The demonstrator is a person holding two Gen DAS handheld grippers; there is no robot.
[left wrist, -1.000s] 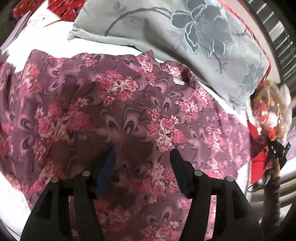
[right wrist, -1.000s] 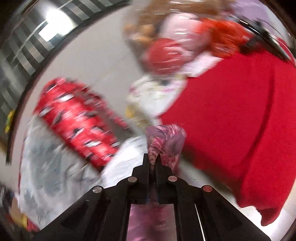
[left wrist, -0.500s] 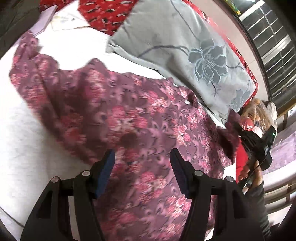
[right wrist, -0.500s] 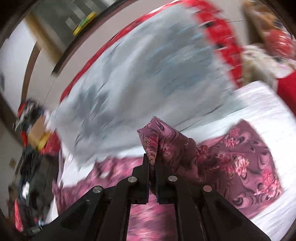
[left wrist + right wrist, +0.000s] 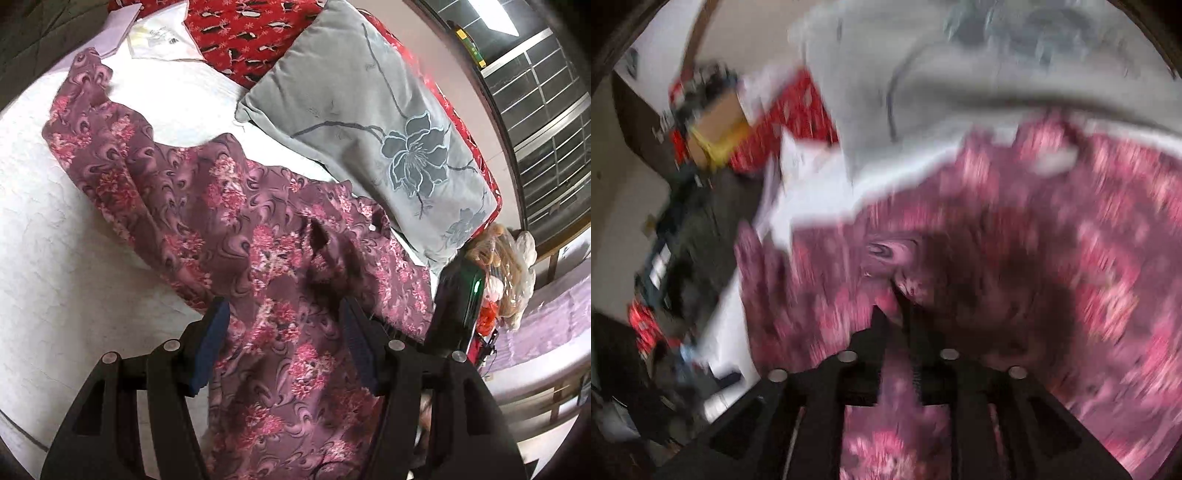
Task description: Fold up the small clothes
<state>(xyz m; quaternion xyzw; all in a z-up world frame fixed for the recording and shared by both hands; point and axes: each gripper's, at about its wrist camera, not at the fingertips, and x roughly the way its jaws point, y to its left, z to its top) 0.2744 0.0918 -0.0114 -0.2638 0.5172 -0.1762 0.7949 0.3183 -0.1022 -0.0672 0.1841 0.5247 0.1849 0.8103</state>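
A purple garment with pink flowers (image 5: 229, 221) lies spread and rumpled on the white bed (image 5: 66, 266). My left gripper (image 5: 284, 325) is open just above its near part, one blue-padded finger on each side of the cloth, holding nothing. My right gripper (image 5: 895, 314) is shut on a fold of the same garment (image 5: 1015, 240); this view is badly blurred by motion. The right gripper's black body (image 5: 458, 295) shows at the garment's right edge in the left wrist view.
A grey pillow with a flower print (image 5: 376, 122) lies beyond the garment, over a red patterned cover (image 5: 243, 33). White papers (image 5: 159, 33) lie at the bed's far left corner. A soft toy (image 5: 509, 266) and a window grille (image 5: 546, 103) are at the right.
The right gripper has swung the pinched cloth from high in the air down over the spread garment. The left gripper has pulled back, showing more bed and pillow.
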